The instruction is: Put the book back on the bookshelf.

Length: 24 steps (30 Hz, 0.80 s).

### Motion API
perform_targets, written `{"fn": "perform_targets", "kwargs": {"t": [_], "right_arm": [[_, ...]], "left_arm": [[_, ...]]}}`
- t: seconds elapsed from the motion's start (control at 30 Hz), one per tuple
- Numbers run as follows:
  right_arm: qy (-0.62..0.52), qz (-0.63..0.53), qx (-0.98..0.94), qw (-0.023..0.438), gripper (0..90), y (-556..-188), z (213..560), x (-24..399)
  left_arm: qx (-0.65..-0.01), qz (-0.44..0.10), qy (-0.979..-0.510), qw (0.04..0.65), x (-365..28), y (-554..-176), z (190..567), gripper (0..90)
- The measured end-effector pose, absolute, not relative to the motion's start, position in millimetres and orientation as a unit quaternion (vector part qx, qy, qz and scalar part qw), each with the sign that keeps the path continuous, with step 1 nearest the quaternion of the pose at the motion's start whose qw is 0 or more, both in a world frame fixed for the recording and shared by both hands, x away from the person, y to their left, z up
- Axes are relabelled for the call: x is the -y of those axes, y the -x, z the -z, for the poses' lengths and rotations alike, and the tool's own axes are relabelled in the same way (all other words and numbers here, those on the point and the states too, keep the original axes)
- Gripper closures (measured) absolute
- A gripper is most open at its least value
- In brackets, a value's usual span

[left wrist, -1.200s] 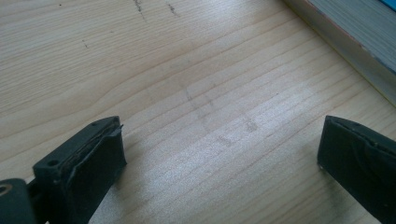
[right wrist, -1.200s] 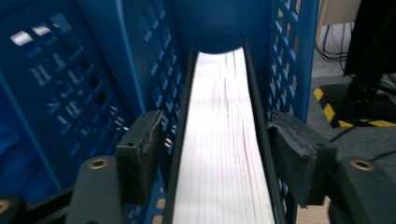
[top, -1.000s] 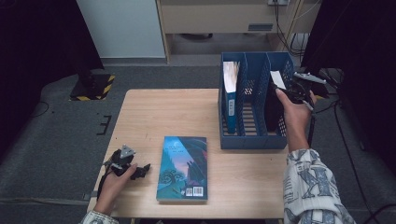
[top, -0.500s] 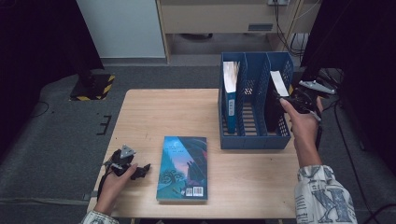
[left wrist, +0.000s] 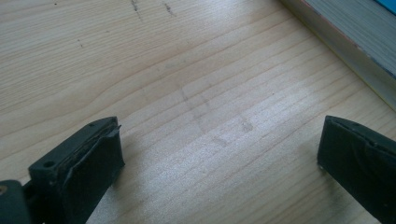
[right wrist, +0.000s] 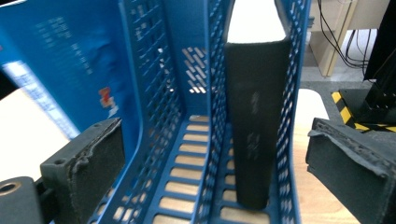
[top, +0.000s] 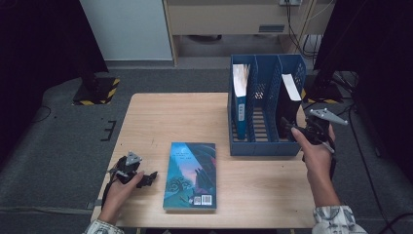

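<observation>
**Wood, plastic, paper**

Pale matt wood grain across the table (left wrist: 196,93), faintly scuffed. Glossy blue perforated plastic for the rack (right wrist: 187,140). Matt black cover on the book (right wrist: 254,121) inside, white paper edges above. Rough, worn black padding on the right gripper (right wrist: 215,163).

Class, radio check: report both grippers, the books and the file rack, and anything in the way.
Left gripper open, low beside flat book. Right gripper open, empty, facing black book standing in rack, right slot. Blue book left slot, middle slot free. Nothing in the way.
</observation>
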State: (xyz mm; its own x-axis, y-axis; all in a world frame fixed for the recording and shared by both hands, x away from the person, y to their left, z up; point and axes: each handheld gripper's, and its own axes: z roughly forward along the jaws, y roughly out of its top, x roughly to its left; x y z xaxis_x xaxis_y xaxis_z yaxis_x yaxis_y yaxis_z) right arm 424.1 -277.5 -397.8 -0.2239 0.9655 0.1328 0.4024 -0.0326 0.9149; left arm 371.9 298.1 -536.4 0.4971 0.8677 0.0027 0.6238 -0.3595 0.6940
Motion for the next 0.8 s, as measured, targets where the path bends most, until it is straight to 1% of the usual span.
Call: {"fn": "perform_targets", "kwargs": {"t": [0.13,0.23,0.4,0.47,0.8], "right_arm": [[-0.538,-0.476,-0.632,0.292,5.7,-411.4,406.5,266.1],[-0.525,-0.475,-0.642,0.295,6.3,-405.3,413.2,254.1],[-0.514,-0.477,-0.652,0.287,8.2,-397.4,421.9,234.2],[-0.504,-0.475,-0.668,0.271,8.0,-395.2,425.8,223.4],[-0.464,-0.46,-0.72,0.235,8.8,-377.8,448.6,169.8]], "left_arm": [[-0.466,-0.182,-0.806,0.315,-296.3,-372.6,534.5,0.0],[-0.466,-0.183,-0.805,0.318,-295.9,-371.7,535.1,0.0],[-0.463,-0.185,-0.804,0.323,-295.5,-371.1,536.0,0.0],[-0.461,-0.185,-0.805,0.324,-294.8,-371.6,536.0,0.0],[-0.464,-0.171,-0.798,0.344,-294.9,-371.0,530.3,4.1]]}}
